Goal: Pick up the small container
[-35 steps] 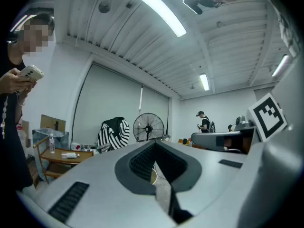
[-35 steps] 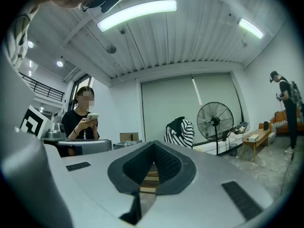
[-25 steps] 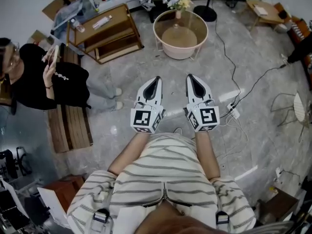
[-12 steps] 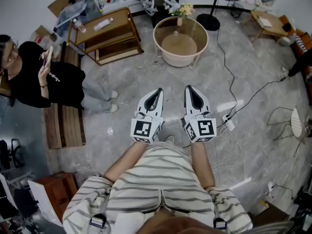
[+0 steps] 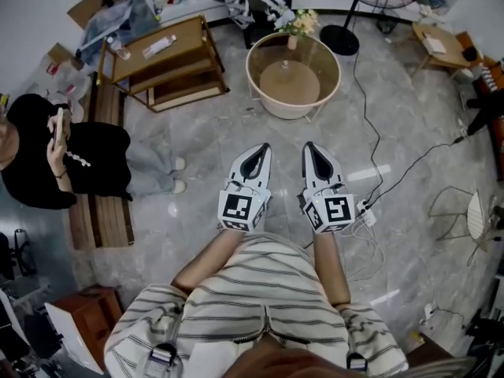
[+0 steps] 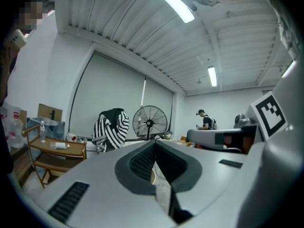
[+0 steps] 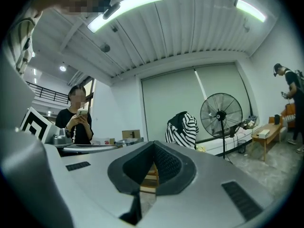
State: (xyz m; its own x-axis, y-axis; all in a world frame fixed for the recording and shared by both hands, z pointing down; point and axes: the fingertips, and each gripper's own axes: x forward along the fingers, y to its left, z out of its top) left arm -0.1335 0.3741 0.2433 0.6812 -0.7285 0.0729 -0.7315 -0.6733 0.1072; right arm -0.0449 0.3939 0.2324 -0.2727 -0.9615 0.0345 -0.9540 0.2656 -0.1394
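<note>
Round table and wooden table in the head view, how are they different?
The round table is a pale circle with a see-through top; the wooden table is a brown rectangle with shelves underneath. The round table has flowers at its far edge; the wooden table carries a bottle. Both stand on the grey floor.

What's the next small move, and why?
Probably step forward-left toward the wooden table. The left gripper and right gripper are both shut, empty, and over the floor with nothing in reach. What looks like a small white container lies on that tabletop.
</note>
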